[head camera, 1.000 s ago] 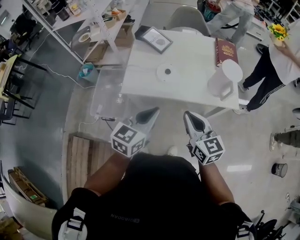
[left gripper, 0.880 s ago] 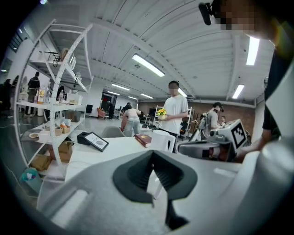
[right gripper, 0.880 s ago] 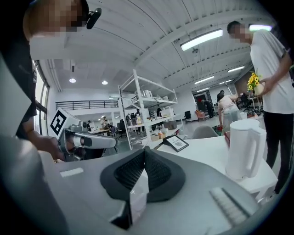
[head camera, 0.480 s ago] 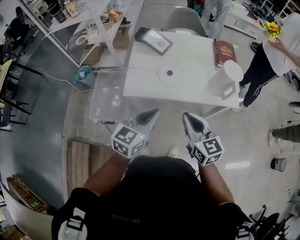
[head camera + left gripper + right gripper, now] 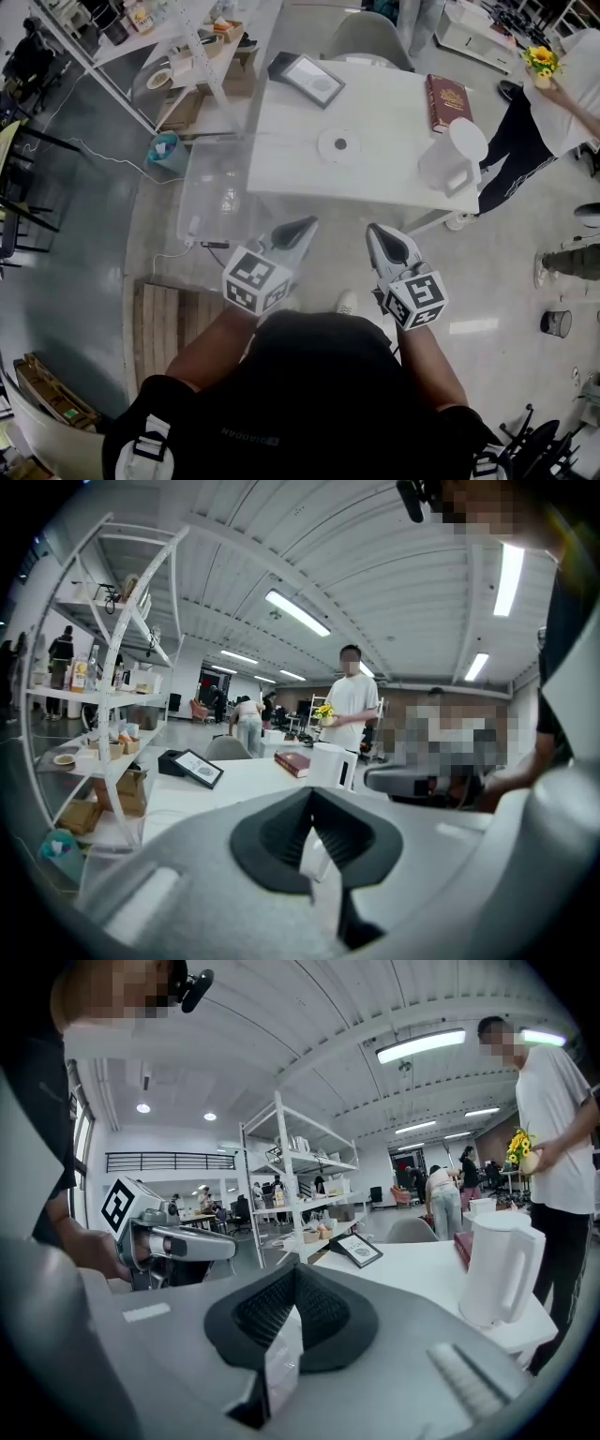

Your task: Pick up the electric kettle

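Currently, the left gripper [image 5: 305, 225] and the right gripper [image 5: 380, 232] both hang with jaws pressed together on nothing, short of the table [image 5: 375, 183]. The kettle [image 5: 448, 157] stands upright near the table's right front corner. Expect a rigid, smooth, probably slippery plastic body, heavier if filled; spread the jaws first and take hold at the side handle [image 5: 458, 178].

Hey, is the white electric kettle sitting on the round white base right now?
No, the white electric kettle stands well to the right of the round white base, apart from it.

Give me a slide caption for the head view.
Left gripper and right gripper shut, short of table with electric kettle.
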`<state>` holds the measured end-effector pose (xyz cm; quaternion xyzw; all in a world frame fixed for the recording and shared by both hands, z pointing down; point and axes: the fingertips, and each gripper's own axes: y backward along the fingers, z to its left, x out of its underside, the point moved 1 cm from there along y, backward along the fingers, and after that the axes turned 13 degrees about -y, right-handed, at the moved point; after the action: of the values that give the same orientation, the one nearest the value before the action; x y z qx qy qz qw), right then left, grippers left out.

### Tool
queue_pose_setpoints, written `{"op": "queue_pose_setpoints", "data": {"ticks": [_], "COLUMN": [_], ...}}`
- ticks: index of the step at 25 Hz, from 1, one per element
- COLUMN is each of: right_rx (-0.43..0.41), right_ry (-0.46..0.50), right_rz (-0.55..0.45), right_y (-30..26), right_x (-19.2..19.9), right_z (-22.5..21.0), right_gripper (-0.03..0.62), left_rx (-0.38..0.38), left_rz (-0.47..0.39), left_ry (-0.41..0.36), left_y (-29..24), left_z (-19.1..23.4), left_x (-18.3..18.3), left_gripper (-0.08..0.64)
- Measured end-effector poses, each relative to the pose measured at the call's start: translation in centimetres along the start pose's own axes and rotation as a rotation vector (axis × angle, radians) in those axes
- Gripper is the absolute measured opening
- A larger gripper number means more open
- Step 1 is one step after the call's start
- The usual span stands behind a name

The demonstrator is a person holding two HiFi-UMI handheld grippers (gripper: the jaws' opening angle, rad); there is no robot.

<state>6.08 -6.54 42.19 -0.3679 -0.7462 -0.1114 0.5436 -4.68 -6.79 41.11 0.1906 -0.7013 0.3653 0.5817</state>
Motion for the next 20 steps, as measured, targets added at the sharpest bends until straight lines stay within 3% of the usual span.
{"op": "queue_pose_setpoints", "data": {"ticks": [20], "right_rx": [-0.004], "right_ry": [-0.009], "right_rz": [0.008], "right_y": [-0.4], "right_x": [0.2], "right_z": [-0.45], "right_gripper": [0.005], "left_rx": [-0.007], "left_rz": [-0.005], "left_ry": [0.004], "left_y": [-0.26], "left_z": [0.32], "left_x": [0.04], "left_gripper": [0.004]}}
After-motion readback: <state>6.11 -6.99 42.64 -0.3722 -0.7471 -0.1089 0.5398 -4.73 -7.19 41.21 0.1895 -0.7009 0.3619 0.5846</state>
